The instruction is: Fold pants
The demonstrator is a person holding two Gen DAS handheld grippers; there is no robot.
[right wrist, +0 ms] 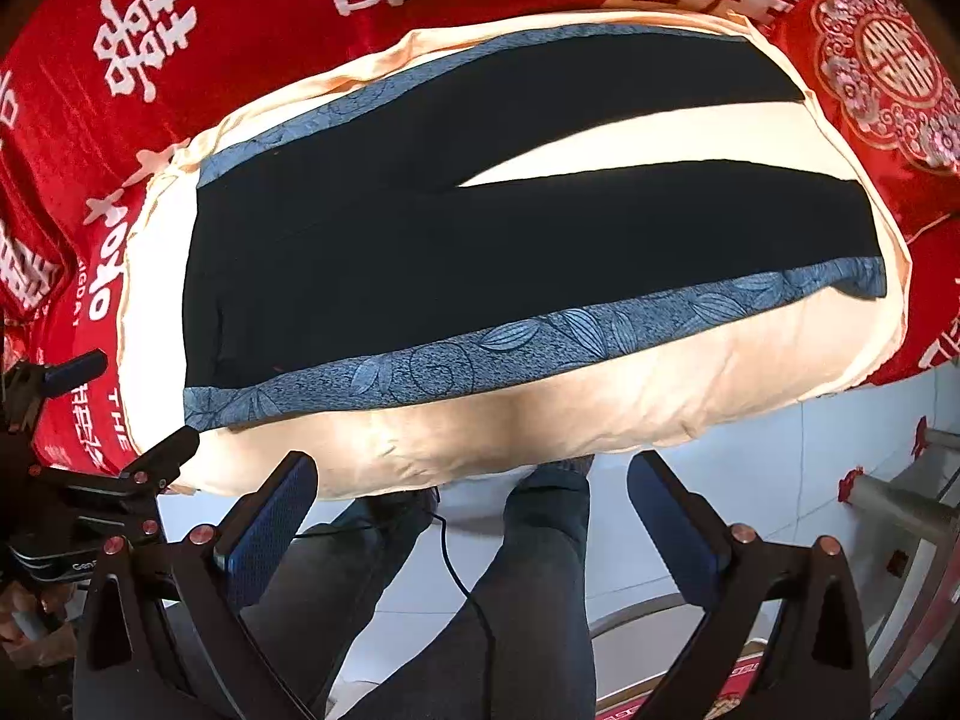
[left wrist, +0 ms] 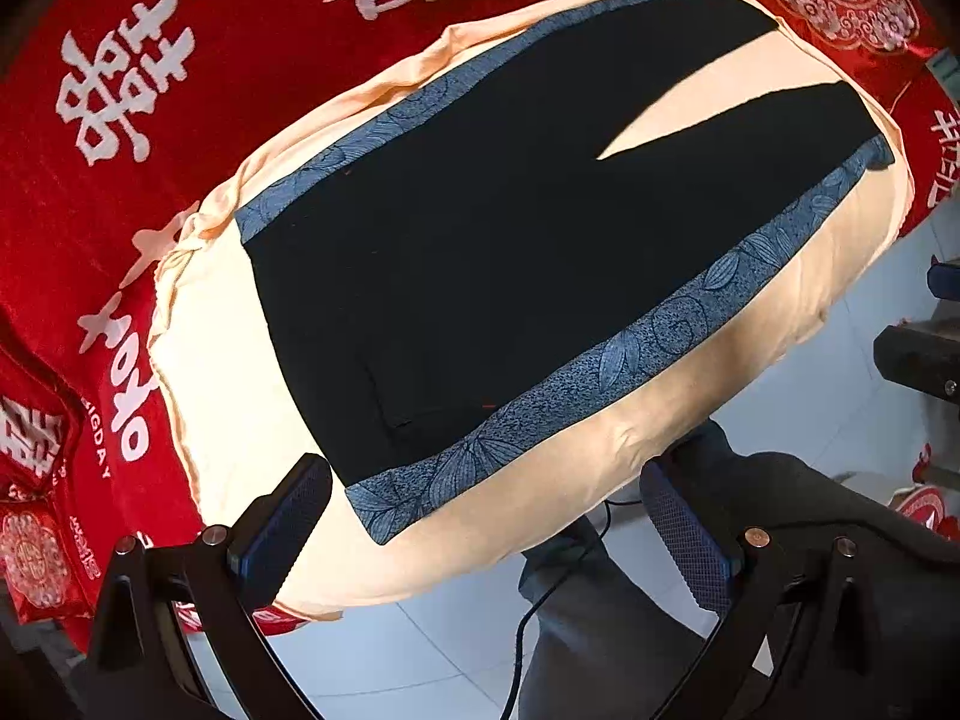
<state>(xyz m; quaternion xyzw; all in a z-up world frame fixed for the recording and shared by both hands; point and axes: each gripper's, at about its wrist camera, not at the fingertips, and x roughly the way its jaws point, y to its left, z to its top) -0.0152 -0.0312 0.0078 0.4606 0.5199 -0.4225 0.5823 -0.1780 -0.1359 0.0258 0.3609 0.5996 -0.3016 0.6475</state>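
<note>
Red bedspread point(left wrist: 90, 210) with white characters carries a peach cushion point(left wrist: 750, 324); black pants point(left wrist: 450, 240) with blue leaf-print side stripes lie flat on it, waist left, legs splayed right, far leg hems hard to make out. Left gripper point(left wrist: 486, 534) and right gripper point(right wrist: 474, 516) hang above the near cushion edge, jaws spread wide, nothing between them. Only the right wrist view shows the left gripper from the side point(right wrist: 129, 408) and both of the person's legs point(right wrist: 528, 570) over pale floor tiles point(right wrist: 690, 480).

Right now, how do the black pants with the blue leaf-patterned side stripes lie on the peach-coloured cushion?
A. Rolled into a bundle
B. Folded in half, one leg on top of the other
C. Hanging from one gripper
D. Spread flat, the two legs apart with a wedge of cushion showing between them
D: the black pants lie flat on the peach cushion, whose fabric shows as a wedge between the two legs; both grippers are open and empty.
</note>
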